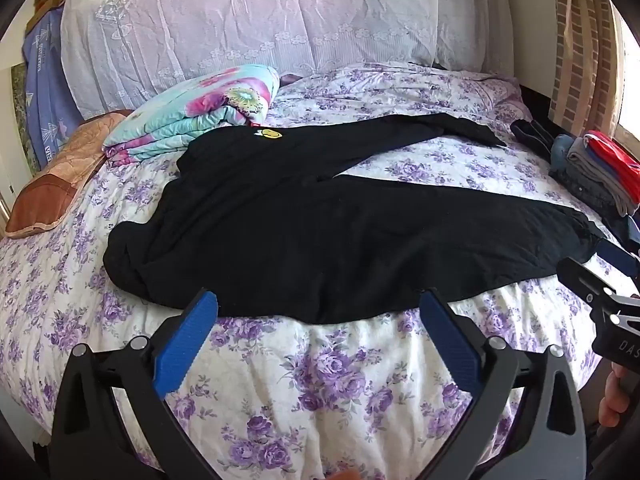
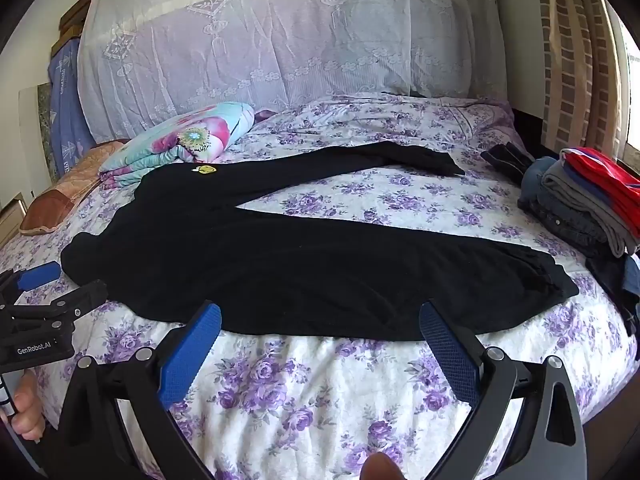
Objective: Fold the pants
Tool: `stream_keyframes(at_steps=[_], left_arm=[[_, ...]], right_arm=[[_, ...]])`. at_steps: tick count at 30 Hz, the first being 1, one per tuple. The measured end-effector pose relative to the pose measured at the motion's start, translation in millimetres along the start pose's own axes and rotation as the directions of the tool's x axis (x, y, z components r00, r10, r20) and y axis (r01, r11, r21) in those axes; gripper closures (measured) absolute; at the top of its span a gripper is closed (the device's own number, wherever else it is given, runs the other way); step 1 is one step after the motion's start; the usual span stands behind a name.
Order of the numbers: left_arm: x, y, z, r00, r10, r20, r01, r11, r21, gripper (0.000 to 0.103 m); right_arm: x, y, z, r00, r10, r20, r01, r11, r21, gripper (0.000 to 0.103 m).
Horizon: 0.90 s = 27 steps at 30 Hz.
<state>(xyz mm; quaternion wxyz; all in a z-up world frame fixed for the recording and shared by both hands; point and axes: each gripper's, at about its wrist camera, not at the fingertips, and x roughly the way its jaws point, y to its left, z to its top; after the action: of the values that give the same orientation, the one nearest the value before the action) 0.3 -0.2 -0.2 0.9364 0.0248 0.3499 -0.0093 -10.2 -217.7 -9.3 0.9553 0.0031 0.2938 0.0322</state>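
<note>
Item: black pants [image 1: 320,232], one pair, laid flat on a bed [image 1: 320,380] covered in a purple-flowered sheet. Waist end lies toward the left, slightly bunched at the near left corner; the two legs run rightward and splay apart, the far leg angling off toward the back. A small yellow smiley patch [image 1: 269,133] sits near the waist on the far side. The spread layout exposes both legs, which suits a first fold of one leg over the other; no fold appears made yet.

Left tongs [image 1: 318,310]: spread fully wide, nothing between them, held low at the near hem of the garment, tips just at the cloth edge near the waist end. Likely set to take the near edge.

Right tongs [image 2: 320,316]: likewise wide apart and empty, poised at the near edge of the near leg, further toward the cuff.

Adjacent goods: folded floral quilt [image 1: 200,120] by the waist end, touching or just beside it; brown pillow [image 1: 60,184] at left; stack of folded clothes [image 2: 588,208] at right, near the cuffs, probably finished pieces kept clear of the working area.
</note>
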Motion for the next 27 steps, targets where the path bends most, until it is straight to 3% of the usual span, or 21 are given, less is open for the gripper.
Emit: stream_keyframes(at_steps=[27], left_arm=[[-0.7, -2.9, -4.3, 1.0, 0.002, -0.005, -0.002, 1.0, 0.018, 0.004]], right_arm=[[-3.9, -6.2, -4.0, 1.0, 0.004, -0.014, -0.003, 1.0, 0.014, 0.003]])
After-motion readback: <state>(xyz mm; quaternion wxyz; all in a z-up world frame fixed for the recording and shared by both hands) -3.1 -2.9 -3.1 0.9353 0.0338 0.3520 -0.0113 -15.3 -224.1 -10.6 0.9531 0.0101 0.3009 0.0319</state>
